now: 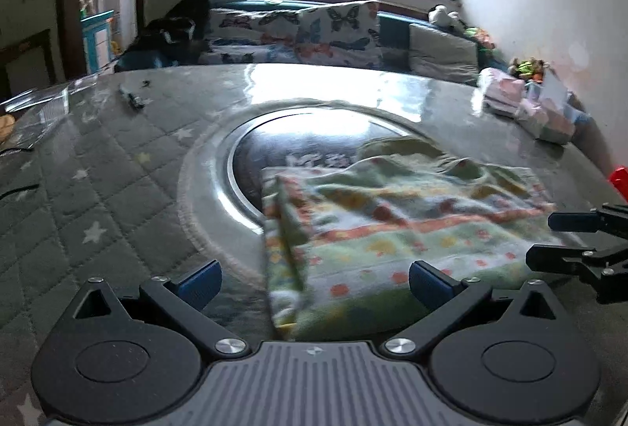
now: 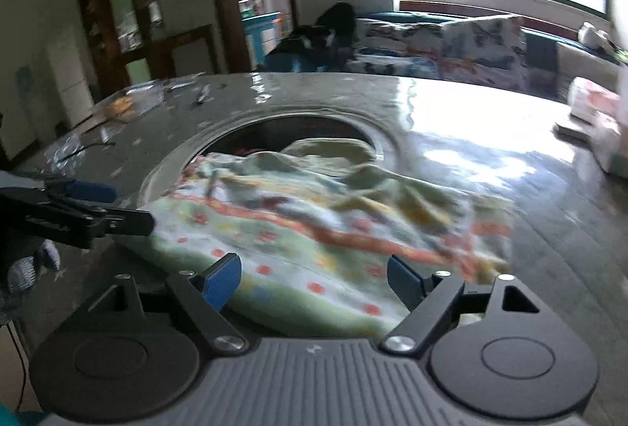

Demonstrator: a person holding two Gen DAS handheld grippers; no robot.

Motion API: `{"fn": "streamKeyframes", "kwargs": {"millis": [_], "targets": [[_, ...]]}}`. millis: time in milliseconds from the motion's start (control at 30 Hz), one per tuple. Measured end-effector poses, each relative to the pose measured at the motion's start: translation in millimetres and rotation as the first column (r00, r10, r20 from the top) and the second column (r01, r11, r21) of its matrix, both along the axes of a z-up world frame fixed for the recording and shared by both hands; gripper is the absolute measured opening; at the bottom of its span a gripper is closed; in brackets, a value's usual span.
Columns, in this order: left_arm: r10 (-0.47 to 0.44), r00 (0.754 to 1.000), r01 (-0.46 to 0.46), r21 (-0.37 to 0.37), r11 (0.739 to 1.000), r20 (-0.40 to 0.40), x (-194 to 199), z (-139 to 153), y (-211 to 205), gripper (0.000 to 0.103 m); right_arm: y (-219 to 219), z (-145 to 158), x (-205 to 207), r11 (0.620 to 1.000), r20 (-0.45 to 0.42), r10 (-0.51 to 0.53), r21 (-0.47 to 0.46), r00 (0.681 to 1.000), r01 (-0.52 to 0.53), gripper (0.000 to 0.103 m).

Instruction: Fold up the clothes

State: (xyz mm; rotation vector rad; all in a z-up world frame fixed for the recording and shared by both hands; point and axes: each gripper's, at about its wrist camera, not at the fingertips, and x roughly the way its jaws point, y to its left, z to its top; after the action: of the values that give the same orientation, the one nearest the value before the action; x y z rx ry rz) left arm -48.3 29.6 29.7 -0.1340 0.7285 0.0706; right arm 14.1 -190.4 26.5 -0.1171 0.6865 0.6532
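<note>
Garment [image 1: 392, 229], green and patterned, lies rumpled on the table [image 1: 117, 167]; left gripper [image 1: 314, 284] and right gripper [image 2: 314, 280] spread wide at six o'clock, gripping nothing.

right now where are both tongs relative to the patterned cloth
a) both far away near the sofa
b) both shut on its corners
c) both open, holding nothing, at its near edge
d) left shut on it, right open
c: the left tongs and the right tongs both stand with blue fingers spread wide and nothing gripped, at the near edge of the patterned cloth lying on the table.
</note>
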Motion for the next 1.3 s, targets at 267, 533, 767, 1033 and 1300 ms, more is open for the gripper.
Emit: {"fn": "streamKeyframes", "kwargs": {"millis": [267, 533, 767, 1033, 1300], "targets": [[0.027, 0.999, -0.027, 0.007, 1.000, -0.037, -2, -12, 8, 0.103, 21, -14, 1, 0.997, 0.008, 0.038, -0.063, 0.999, -0.037, 0.085], [0.046, 0.998, -0.046, 0.008, 0.999, -0.032, -4, -6, 14, 0.103, 38, 1, 4, 0.995, 0.034, 0.089, -0.058, 0.995, -0.087, 0.085], [0.055, 0.997, -0.056, -0.010, 0.998, -0.046, -6, -10, 20, 0.103, 49, -14, 7, 0.990, 0.000, 0.113, -0.089, 0.994, -0.113, 0.086], [0.054, 0.997, -0.054, -0.008, 0.998, -0.047, -6, -11, 20, 0.103, 41, 9, 35, 0.994, 0.045, 0.087, -0.073, 0.995, -0.084, 0.086], [0.052, 0.997, -0.053, -0.008, 0.999, -0.051, -5, -11, 19, 0.103, 32, -15, 85, 0.997, -0.046, 0.000, -0.079, 0.999, -0.003, 0.086]]}}
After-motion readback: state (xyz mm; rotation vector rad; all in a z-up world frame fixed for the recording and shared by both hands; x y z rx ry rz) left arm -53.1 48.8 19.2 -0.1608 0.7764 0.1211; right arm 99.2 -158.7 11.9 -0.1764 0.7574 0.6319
